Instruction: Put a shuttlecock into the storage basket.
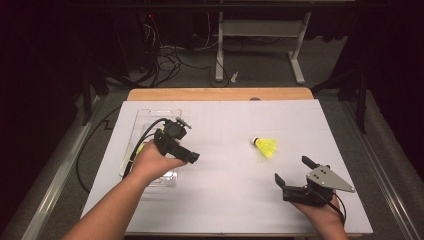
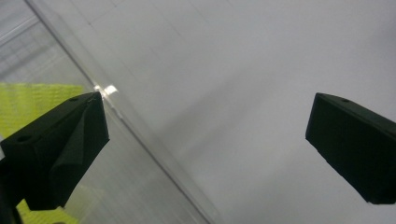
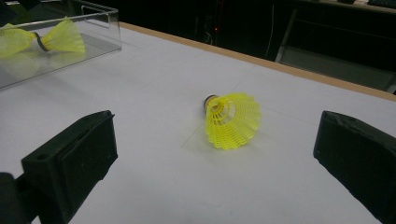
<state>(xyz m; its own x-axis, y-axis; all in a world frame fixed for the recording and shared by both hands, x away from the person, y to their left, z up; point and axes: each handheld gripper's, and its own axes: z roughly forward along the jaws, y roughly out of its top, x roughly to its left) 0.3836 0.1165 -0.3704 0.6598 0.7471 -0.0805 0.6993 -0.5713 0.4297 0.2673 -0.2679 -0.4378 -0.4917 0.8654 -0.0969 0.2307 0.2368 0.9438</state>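
Table: wood top, tan strip bare at far edge. White sheet covers rest, faint grid lines, reaches near edge. On sheet, right of middle: yellow shuttlecock on its side, cork end toward left, skirt toward right. On sheet, left side: clear tray, long side running near to far, part under left hand; more yellow shuttlecocks inside. Tray and lone shuttlecock well apart.

the shuttlecock was bright yellow with a netted skirt; the table white, the tray clear.
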